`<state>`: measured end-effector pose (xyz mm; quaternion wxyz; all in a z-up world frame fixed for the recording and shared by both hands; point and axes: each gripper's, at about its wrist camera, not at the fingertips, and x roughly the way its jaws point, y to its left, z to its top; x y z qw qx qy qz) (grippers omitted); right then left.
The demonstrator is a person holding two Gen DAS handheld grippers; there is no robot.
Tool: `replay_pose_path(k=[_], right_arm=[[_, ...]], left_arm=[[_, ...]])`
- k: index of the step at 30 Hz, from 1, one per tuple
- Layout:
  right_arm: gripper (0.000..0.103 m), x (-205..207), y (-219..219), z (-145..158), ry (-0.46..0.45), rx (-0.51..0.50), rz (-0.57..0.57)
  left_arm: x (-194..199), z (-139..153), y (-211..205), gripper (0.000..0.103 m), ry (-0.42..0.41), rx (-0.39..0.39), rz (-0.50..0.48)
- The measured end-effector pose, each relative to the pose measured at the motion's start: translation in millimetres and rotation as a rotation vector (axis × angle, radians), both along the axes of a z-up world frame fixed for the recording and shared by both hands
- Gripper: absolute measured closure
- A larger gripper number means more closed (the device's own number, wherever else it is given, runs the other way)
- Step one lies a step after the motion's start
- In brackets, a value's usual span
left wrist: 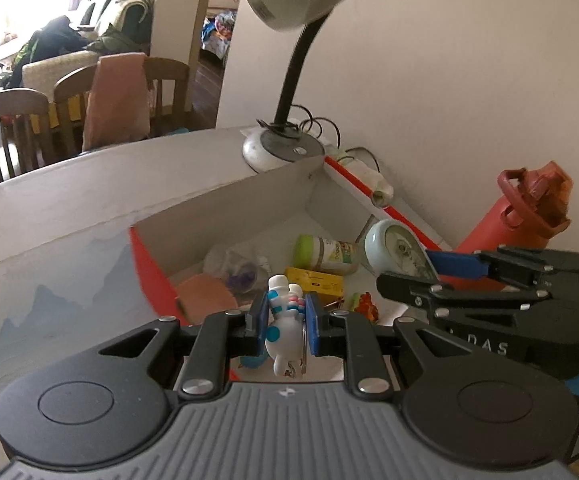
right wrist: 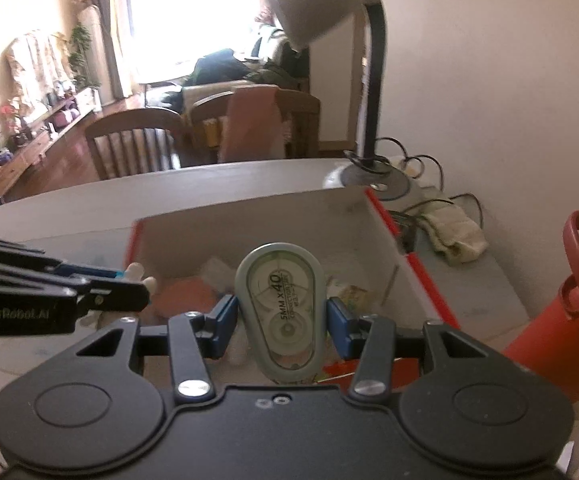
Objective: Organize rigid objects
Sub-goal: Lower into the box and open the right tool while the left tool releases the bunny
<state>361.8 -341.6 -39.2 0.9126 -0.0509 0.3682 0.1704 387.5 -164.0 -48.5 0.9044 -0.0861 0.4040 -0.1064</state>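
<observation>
Beside the desk lamp (left wrist: 289,80), the open box (left wrist: 225,204) waits; left gripper (left wrist: 287,316) clamps a toy figure (left wrist: 283,320), right gripper (right wrist: 281,318) a correction tape (right wrist: 281,308). Each should release low, over bare floor.

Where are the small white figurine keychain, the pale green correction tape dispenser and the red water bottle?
white figurine keychain (left wrist: 285,312), left wrist view, on its striped body between the pads.
pale green correction tape dispenser (right wrist: 280,304), right wrist view, on its clear window.
red water bottle (left wrist: 525,208), left wrist view, on its lid.
</observation>
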Motion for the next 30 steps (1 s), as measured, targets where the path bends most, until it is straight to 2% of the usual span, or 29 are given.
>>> replay_pose_path(k=[9, 16, 23, 30], right_arm=[[0.056, 32.2, -11.9, -24.9, 0.023, -0.048, -0.037], [0.056, 55.0, -14.4, -47.8, 0.088, -0.066, -0.059], [0.055, 63.9, -11.5, -69.5, 0.161, -0.091, -0.053], [0.055, 64.7, -7.5, -73.5, 0.176, -0.097, -0.027]], left_arm=[[46.4, -33.8, -26.8, 0.084, 0.075, 0.042, -0.028], [74.7, -63.2, -40.4, 0.084, 0.135, 0.106, -0.036], [93.0, -87.4, -44.4, 0.084, 0.198, 0.136, -0.037], [102.7, -103.8, -47.0, 0.084, 0.274, 0.145, -0.047]])
